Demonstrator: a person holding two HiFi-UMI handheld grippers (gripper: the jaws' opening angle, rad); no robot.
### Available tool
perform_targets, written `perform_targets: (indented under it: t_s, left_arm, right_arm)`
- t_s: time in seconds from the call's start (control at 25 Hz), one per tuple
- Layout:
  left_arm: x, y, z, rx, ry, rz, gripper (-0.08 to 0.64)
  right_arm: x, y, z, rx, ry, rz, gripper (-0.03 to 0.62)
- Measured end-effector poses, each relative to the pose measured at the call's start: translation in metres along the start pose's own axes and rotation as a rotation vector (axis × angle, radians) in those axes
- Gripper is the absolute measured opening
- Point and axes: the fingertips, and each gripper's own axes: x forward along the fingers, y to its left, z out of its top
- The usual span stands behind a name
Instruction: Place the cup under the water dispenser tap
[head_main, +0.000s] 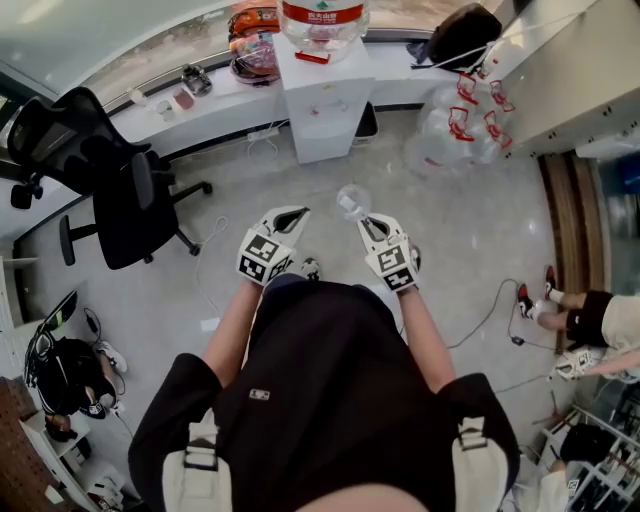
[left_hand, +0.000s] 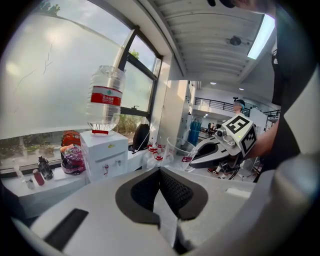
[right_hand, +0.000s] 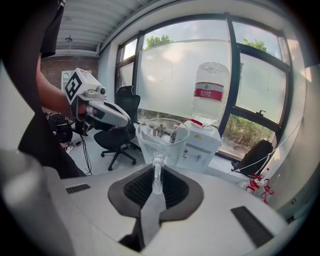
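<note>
On my right gripper (right_hand: 158, 176) the dark ribbed fingers (right_hand: 134, 187) are pressed together on the handle of the clear plastic cup (right_hand: 162, 136). The cup stands upright just past their tips, mouth up. Through its wall I see the white box-shaped water dispenser (right_hand: 201, 144). The cup hangs in the air well short of the dispenser and is not under its taps.

My left gripper (left_hand: 161, 186) has its fingers (left_hand: 176, 192) closed on each other with nothing between them. It hangs just beside the right one, equally far back from the dispenser.

From the head view both grippers sit out in front of my body over the grey floor (head_main: 450, 230), with the dispenser straight ahead of them. An upturned clear water bottle with a red label (head_main: 322, 18) sits on top of the dispenser. The dispenser itself stands at the long white worktop (head_main: 215, 100) that runs under the window.

Left of the dispenser, colourful bags (head_main: 255, 45) lie on the worktop, and further left a black office chair (head_main: 105, 175) stands on the floor. Right of the dispenser there is a cluster of empty clear bottles with red handles (head_main: 460, 125). Behind them a black bag (head_main: 462, 32) rests on the worktop.
</note>
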Motion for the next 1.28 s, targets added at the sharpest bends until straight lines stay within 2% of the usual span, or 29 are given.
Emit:
perform_targets:
  t_s: [0.4,0.72,1.04,1.28]
  left_arm:
    - [-0.009,0.022,-0.002,-0.017,-0.011,0.006,-0.002]
    - [-0.022,0.034,-0.011,-0.031,-0.020,0.043,-0.002]
    - [-0.032,0.045,-0.012,-0.040,-0.023,0.052,-0.002]
    - [-0.031,0.051,-0.015,-0.041,-0.023,0.054,-0.002]
  right_arm:
    - [0.016,0.006,0.014,-0.019,0.004,-0.006,0.019]
    - [0.026,0.015,0.016,-0.046,0.005,0.013,0.019]
    - [0.035,0.015,0.036,-0.065,-0.011,0.011,0.019]
    - [0.037,0.021,0.035,-0.077,-0.001,0.024,0.020]
